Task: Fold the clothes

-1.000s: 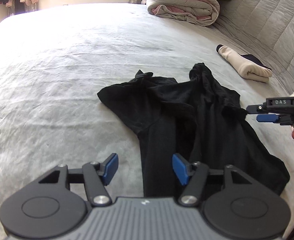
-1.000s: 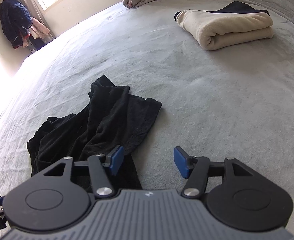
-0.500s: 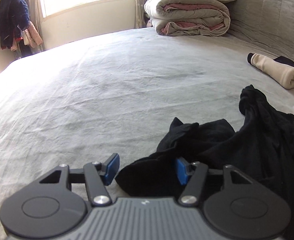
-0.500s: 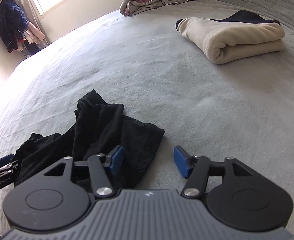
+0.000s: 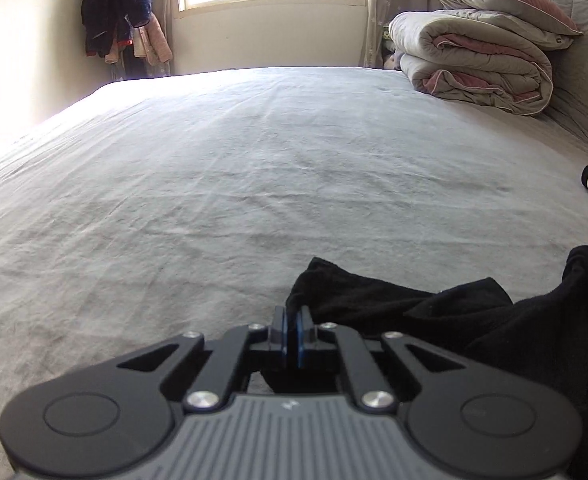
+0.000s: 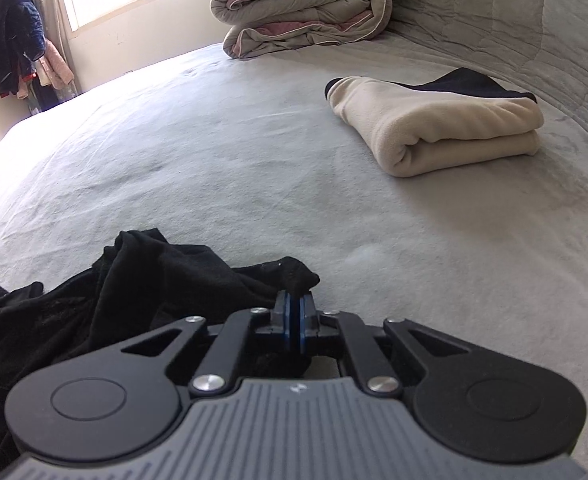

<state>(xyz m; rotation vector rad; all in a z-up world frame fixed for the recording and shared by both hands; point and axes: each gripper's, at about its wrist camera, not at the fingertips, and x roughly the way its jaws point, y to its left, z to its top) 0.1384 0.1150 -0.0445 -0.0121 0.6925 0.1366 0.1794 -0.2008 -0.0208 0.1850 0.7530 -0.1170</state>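
A crumpled black garment (image 5: 446,312) lies on the grey bed sheet (image 5: 254,184). My left gripper (image 5: 292,334) is shut on the garment's left edge, low over the sheet, with black cloth pinched between its blue pads. In the right wrist view the same black garment (image 6: 142,280) spreads to the left. My right gripper (image 6: 294,322) is shut on its right corner, which pokes up just beyond the pads. The rest of the garment hangs crumpled between the two grippers.
A folded cream garment (image 6: 438,128) with a dark one under it lies at the right of the bed. A folded grey-pink duvet (image 5: 478,64) with a pillow sits at the head. Coats (image 5: 122,12) hang in the far left corner by the window.
Both grippers have dropped low over the sheet and closed: the left onto the garment's left edge, the right onto its right corner. Both were open before.
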